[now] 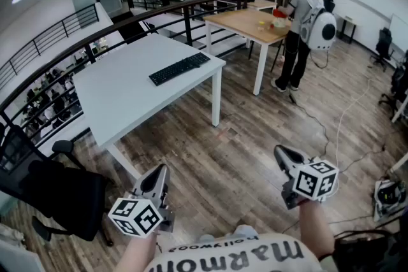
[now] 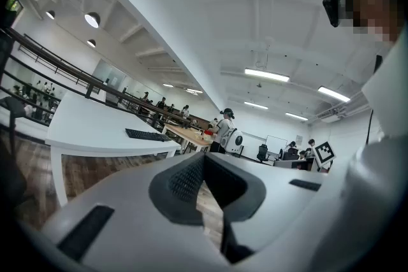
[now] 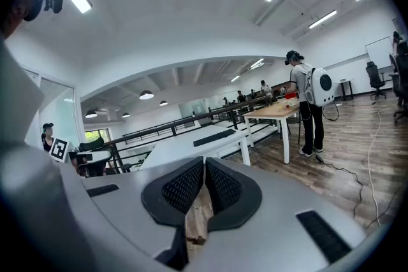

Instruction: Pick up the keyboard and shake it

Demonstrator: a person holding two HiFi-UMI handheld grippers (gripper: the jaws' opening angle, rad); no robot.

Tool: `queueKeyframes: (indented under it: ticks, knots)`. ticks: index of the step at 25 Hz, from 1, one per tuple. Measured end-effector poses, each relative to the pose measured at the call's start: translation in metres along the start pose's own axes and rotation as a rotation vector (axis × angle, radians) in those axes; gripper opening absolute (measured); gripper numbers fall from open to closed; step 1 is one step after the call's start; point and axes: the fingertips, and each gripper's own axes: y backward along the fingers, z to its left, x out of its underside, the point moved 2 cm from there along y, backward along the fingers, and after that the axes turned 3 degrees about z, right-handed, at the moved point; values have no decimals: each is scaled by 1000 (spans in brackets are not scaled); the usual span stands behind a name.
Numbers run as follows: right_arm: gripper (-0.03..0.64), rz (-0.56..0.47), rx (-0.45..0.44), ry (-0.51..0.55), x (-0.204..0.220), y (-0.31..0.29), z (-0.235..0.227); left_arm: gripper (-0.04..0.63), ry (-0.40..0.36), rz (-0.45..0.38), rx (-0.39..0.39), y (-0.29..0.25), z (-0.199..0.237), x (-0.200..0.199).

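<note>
The black keyboard [image 1: 179,68] lies near the far right edge of a white table [image 1: 121,99], well ahead of both grippers. It shows small in the left gripper view [image 2: 148,135] and in the right gripper view [image 3: 213,137]. My left gripper [image 1: 160,171] hangs low at the left over the wooden floor, its jaws shut with nothing between them [image 2: 204,161]. My right gripper [image 1: 281,151] is held at the right at about the same height, also shut and empty [image 3: 204,165]. Both are far from the table and the keyboard.
A black office chair [image 1: 48,191] stands at the near left of the white table. A dark railing [image 1: 76,48] runs behind it. Further back a person with a white backpack [image 1: 305,16] stands at a wooden table [image 1: 252,23]. Cables [image 1: 344,118] trail over the floor at the right.
</note>
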Motion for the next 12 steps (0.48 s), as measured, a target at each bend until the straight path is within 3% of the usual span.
queueKeyframes:
  ticks: [7, 12]
  knots:
    - [41, 58, -25, 79, -27, -10, -38, 2, 28, -15, -39, -38, -24, -3]
    - [41, 58, -65, 42, -43, -18, -82, 2, 20, -36, -65, -72, -46, 0]
